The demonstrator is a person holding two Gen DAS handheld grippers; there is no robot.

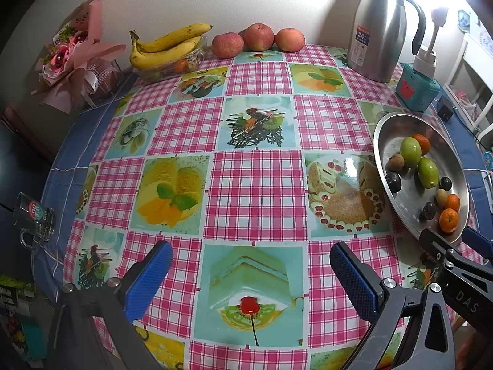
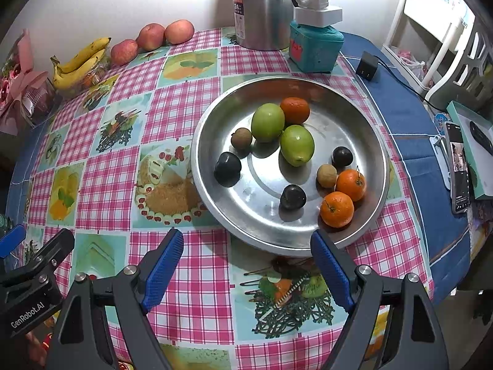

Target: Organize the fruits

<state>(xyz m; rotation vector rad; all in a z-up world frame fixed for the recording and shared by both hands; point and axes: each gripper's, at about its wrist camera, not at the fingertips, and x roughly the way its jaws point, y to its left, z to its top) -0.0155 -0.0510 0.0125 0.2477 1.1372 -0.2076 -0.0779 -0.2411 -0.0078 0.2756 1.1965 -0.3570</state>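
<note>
A steel tray [image 2: 363, 117] holds two green fruits [image 2: 267, 122], three oranges [image 2: 336, 209], three dark plums [image 2: 227, 167] and two small brown fruits [image 2: 241, 138]. It also shows at the right of the left wrist view [image 1: 397, 129]. My right gripper [image 2: 246, 262] is open and empty, just in front of the tray's near rim. My left gripper [image 1: 249, 280] is open and empty over the checked tablecloth, left of the tray. Bananas [image 1: 166, 46] and three apples [image 1: 258, 37] lie at the table's far edge.
A steel thermos jug [image 1: 379, 27] and a teal box [image 2: 314, 44] stand behind the tray. A bouquet [image 1: 74, 52] sits at far left, a glass mug [image 1: 34, 219] at the left edge. A phone [image 2: 457, 166] and a black charger [image 2: 366, 66] lie to the right.
</note>
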